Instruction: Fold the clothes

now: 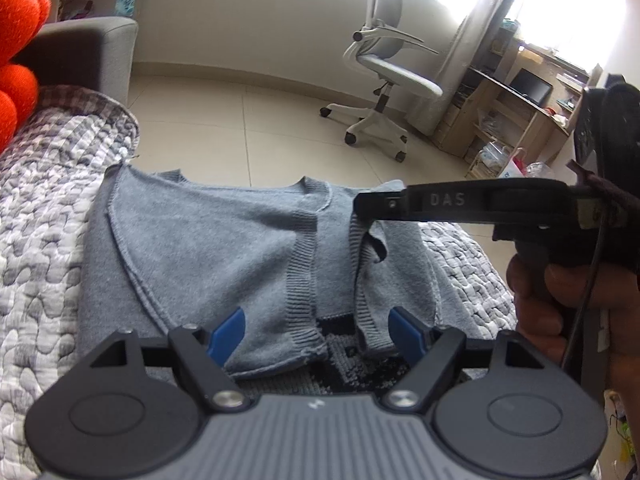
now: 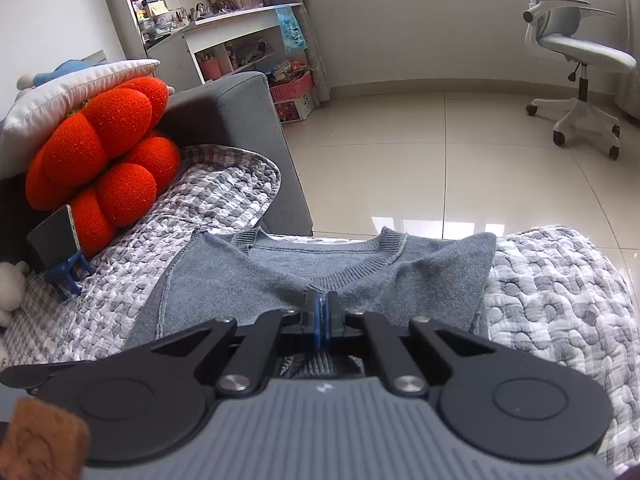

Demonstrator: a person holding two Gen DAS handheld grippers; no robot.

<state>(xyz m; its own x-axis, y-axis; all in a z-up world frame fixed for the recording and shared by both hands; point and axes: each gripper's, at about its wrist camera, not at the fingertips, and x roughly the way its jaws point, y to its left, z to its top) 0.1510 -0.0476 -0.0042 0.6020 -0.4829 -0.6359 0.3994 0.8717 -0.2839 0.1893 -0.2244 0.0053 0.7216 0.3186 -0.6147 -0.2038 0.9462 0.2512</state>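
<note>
**Grey Jumper, Partly Folded on the Quilt**

Grey and woolly, the jumper lies on a bumpy grey-and-white quilt, right in front of both grippers. Its neck hole points away from them. Both sleeves seem to be turned in over the middle, with ribbed cuffs close to the left gripper. A dark patterned cloth peeks out below those cuffs.

The jumper looks soft, floppy and light. It will bend and sag wherever it is lifted, so I think the thicker ribbed edges are the best places to grab.

The left gripper has its blue pads spread wide apart, holding nothing. The right gripper is squeezed together on a fold of the jumper, lifting it into a little peak.

Beside the right gripper, to its left, sits a puffy orange cushion. Beyond the quilt is shiny tiled floor.
</note>
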